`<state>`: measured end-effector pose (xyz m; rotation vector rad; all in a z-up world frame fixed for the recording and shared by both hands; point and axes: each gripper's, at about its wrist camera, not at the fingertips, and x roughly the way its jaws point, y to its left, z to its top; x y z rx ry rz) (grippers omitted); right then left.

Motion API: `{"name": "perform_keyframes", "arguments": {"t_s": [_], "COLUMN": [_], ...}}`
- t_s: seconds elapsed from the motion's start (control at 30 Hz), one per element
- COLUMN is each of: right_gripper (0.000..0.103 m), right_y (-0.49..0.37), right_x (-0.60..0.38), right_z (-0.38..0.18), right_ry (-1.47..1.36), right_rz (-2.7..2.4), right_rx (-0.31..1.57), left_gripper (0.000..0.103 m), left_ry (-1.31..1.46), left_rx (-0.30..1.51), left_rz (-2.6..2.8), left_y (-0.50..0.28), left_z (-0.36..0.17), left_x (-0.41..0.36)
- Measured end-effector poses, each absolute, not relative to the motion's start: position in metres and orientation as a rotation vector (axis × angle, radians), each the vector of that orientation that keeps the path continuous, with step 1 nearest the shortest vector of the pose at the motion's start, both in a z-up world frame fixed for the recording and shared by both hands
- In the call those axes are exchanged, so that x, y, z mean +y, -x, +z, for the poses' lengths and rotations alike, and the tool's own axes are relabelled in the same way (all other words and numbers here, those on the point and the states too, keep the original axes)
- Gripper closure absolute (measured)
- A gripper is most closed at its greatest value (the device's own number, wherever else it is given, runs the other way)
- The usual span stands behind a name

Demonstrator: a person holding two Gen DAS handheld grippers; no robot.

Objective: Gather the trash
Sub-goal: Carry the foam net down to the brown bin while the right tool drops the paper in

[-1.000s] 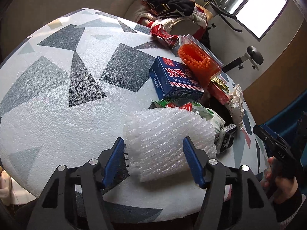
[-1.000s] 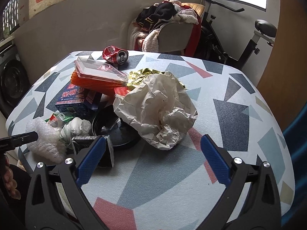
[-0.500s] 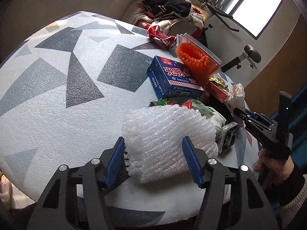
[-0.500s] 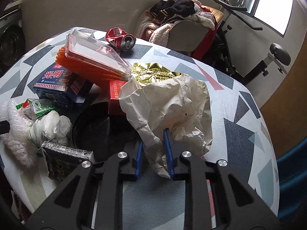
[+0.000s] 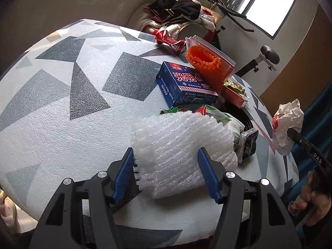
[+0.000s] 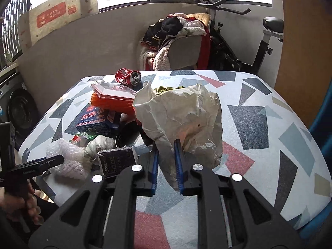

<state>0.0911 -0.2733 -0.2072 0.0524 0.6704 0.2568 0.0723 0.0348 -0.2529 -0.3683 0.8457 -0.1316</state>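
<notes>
My left gripper point(image 5: 166, 172) is shut on a white foam net sleeve point(image 5: 182, 151), which sits between the blue pads at the table's near edge. My right gripper point(image 6: 167, 166) is shut on a crumpled white paper bag point(image 6: 182, 120) and holds it lifted above the table; the bag also shows in the left wrist view point(image 5: 287, 128). A trash pile lies on the patterned table point(image 6: 259, 124): a blue carton point(image 5: 186, 85), an orange clear-lidded box point(image 5: 209, 62), a crushed red can point(image 6: 128, 77), a dark packet point(image 6: 116, 159) and a white wad point(image 6: 99, 145).
A black round dish point(image 6: 128, 134) sits under the pile. A chair heaped with clothes point(image 6: 178, 41) and an exercise bike point(image 6: 265, 39) stand behind the table. A blue seat edge point(image 6: 323, 108) is at the right.
My right gripper closed on the paper bag and has lifted it off the table toward me. My left gripper has stayed on the foam sleeve.
</notes>
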Motion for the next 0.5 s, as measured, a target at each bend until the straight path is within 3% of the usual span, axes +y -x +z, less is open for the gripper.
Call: {"name": "perform_keyframes", "arguments": {"t_s": [0.13,0.33,0.5], "right_gripper": [0.085,0.085,0.085], "right_y": [-0.071,-0.047,-0.023], "right_x": [-0.28,-0.278,-0.268], "right_z": [-0.211,-0.21,-0.205], "right_ry": [-0.1,-0.099,-0.088], "right_rz": [0.261,0.281,0.327], "right_rx": [0.689,0.694,0.683], "left_gripper": [0.043,0.073,0.079], "left_ry": [0.353,0.272,0.29], "left_rx": [0.851,0.832,0.808], "left_rz": [-0.141,-0.117,-0.122], "left_y": [-0.075,-0.071,-0.052], "left_z": [-0.252,-0.233,-0.216], "left_x": [0.035,0.029,0.034]}}
